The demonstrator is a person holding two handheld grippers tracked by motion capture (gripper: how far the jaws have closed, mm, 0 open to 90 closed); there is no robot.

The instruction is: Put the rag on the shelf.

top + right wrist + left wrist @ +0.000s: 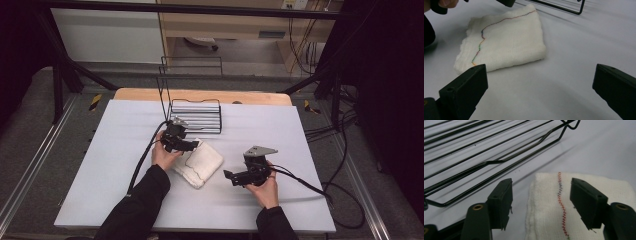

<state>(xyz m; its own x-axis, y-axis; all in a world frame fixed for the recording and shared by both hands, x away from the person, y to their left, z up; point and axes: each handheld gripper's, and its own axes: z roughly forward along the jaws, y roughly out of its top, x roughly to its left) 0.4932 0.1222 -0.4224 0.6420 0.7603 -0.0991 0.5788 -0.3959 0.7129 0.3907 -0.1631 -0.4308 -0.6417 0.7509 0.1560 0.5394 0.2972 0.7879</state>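
Note:
A folded white towel (199, 161) with a line of coloured stitching lies on the white table top (125, 150), in front of a black wire rack (196, 116). My left gripper (189, 145) is open just above the towel's far edge. In the left gripper view its jaws straddle the towel (554, 205) along the stitched seam, with nothing held between them. My right gripper (229, 176) is open too, low over the table to the right of the towel. In the right gripper view the towel (504, 40) lies ahead and to the left of the jaws.
The wire rack (474, 152) stands just behind the towel, with an upright wire frame (190, 70) at its back. Cables (320, 190) trail from both grippers across the table. A wooden board edge (200, 95) runs along the far side.

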